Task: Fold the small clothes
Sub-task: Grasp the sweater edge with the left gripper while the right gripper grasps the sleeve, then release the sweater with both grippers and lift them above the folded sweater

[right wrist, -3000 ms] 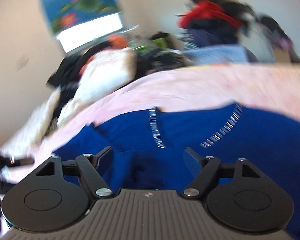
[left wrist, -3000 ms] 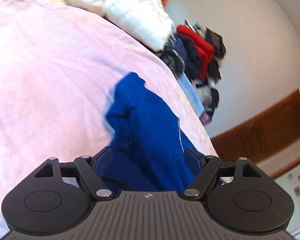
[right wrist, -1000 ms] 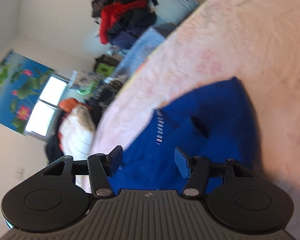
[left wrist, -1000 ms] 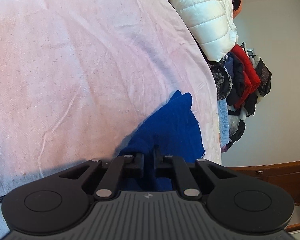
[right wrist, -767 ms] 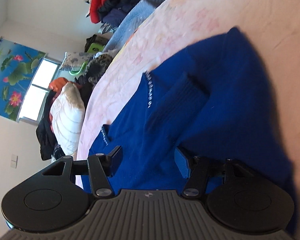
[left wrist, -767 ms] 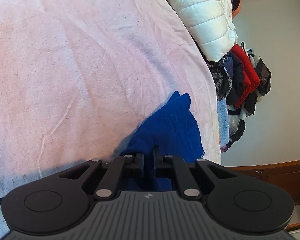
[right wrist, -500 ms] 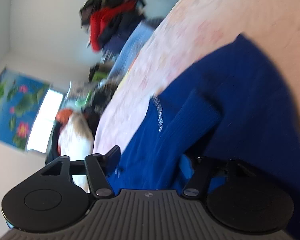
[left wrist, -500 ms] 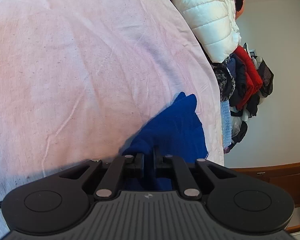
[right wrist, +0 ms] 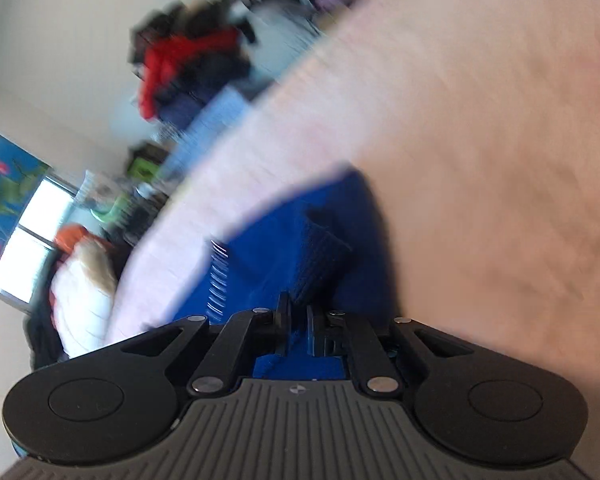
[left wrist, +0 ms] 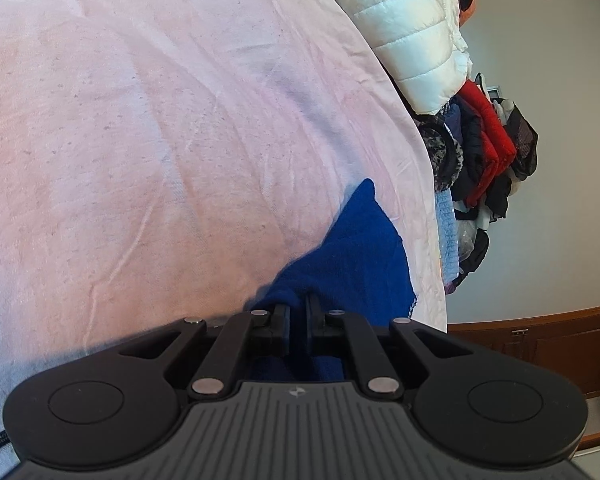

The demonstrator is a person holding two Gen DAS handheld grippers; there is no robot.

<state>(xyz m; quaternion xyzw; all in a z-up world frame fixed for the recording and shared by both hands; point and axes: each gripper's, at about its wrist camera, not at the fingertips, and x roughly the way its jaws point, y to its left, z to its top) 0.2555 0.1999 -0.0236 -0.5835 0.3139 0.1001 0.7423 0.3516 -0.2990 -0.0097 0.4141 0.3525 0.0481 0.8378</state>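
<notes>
A bed covered by a creased pale pink sheet [left wrist: 172,152] fills most of both views, with a plain light wall behind it. Along the far right edge of the bed, in the left wrist view, a white puffer jacket [left wrist: 412,36] is seen, and beyond it a heap of clothes [left wrist: 488,148] in red, black and dark blue. Wooden cabinetry [left wrist: 540,344] is visible low on the right. In the blurred right wrist view, a window [right wrist: 32,240] and a blue flower picture [right wrist: 0,184] are seen at the left.

A blue knit sweater [left wrist: 352,256] is spread on the sheet near the right edge of the bed. A fold of it is pinched by the left gripper [left wrist: 298,312], whose jaws are pressed nearly together on the cloth. In the right wrist view the sweater [right wrist: 284,240] is shown with a ribbed cuff lying on top and a line of pale trim to its left. The right gripper [right wrist: 298,316] is likewise closed on the near edge of the blue cloth, which is caught between its jaws.
</notes>
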